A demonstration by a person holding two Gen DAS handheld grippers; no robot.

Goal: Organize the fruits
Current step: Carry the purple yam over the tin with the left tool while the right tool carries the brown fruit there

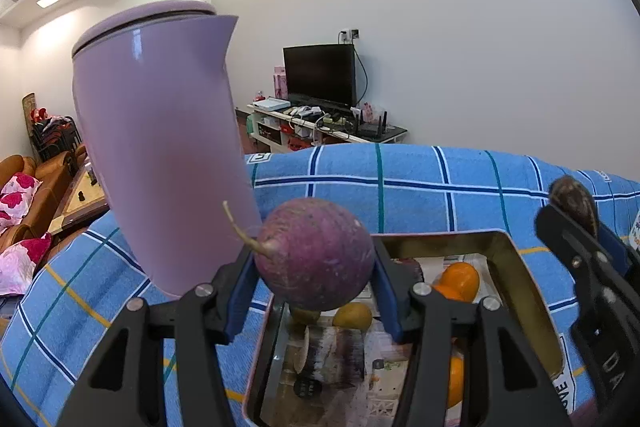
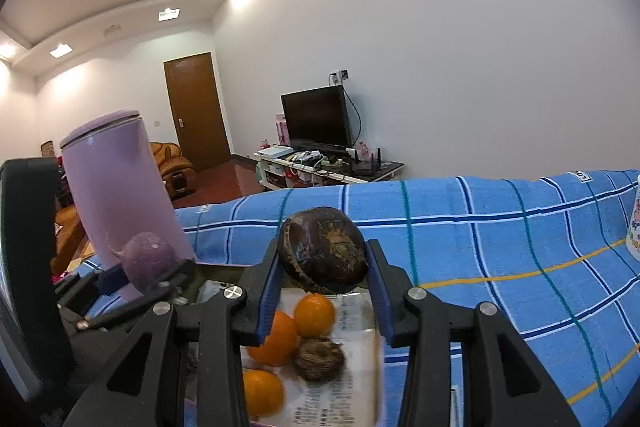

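While the left gripper point(image 1: 316, 259) clamped a purple round fruit point(image 1: 316, 259) above the metal tray point(image 1: 516, 267), the right gripper point(image 2: 324, 253) gripped a dark brown fruit point(image 2: 324, 253) over oranges point(image 2: 314, 315) lying inside, beside a lilac kettle point(image 1: 160, 147).

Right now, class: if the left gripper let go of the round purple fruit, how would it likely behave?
The purple fruit, clamped in the left gripper, looks round and smooth, so it would probably roll. It hangs above the tray, whose raised walls would likely stop it. Its firm-looking skin suggests it won't squash.
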